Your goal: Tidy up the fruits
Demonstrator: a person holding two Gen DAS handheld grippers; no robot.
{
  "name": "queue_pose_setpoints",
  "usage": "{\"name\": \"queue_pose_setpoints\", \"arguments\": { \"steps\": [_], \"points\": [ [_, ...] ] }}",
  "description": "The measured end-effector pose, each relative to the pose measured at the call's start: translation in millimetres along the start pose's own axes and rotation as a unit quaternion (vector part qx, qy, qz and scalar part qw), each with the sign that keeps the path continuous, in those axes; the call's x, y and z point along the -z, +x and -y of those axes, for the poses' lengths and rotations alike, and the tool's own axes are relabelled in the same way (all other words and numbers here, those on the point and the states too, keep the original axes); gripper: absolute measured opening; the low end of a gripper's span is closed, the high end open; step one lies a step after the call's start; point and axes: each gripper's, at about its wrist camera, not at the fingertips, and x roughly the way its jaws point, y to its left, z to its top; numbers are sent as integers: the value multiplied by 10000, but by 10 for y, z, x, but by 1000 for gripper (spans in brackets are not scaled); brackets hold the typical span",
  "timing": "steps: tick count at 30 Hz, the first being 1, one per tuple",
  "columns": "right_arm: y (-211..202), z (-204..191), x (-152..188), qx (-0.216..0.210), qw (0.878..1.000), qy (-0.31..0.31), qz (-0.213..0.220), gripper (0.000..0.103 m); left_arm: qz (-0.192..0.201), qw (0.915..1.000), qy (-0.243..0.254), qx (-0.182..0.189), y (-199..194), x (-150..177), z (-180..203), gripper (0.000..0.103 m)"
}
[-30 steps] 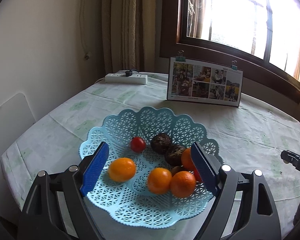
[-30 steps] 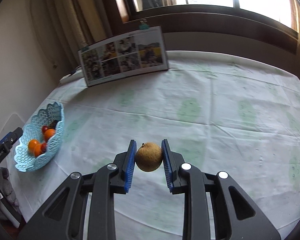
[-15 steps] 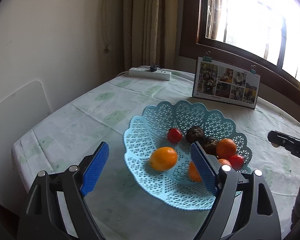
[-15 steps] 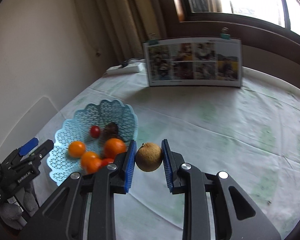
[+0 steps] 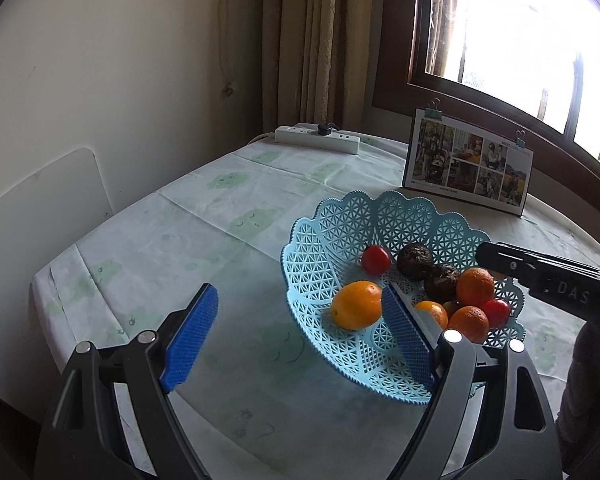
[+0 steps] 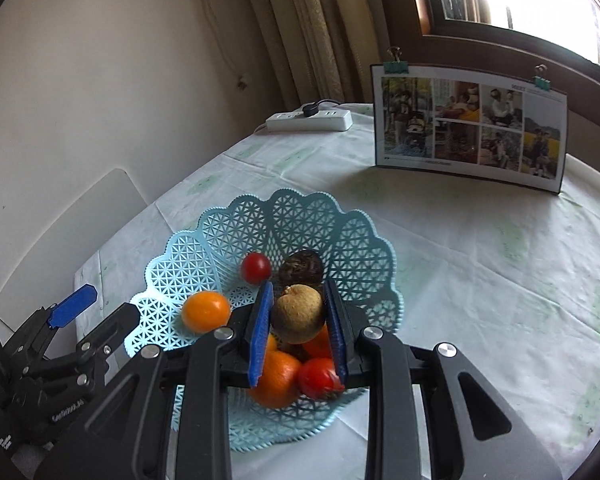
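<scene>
Right gripper [image 6: 298, 316], clamping a brown fruit [image 6: 298, 313], hides fruit in the basket [image 6: 300, 220]; left gripper [image 5: 300, 334] gapes.

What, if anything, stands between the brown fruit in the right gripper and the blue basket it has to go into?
Nothing visible does. The right gripper holds the brown fruit over the blue basket, above the oranges and tomato already inside. The left gripper is open beside the basket.

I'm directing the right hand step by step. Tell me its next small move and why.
Probably lower a little, then open. The right gripper is shut on the brown fruit and hangs over the blue basket, above the oranges and a tomato. A short drop should keep the fruit from bouncing out. The left gripper is open, beside the basket.
</scene>
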Motion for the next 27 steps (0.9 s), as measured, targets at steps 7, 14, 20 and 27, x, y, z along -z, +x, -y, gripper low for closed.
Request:
{"name": "queue_pose_setpoints", "arguments": {
  "steps": [7,14,20,27],
  "points": [
    [4,56,59,32,10000,90,-27,27,30,10000,-4,-14,-18,15,16,95],
    [-145,200,177,180,9997,156,37,44,153,9996,114,-197,-74,26,55,95],
    [-279,285,295,262,9996,129,57,62,372,9973,349,-521,-174,67,119,95],
    [-379,246,449,301,9994,-186,48,81,417,9960,510,-610,-243,149,179,98]
  ]
}}
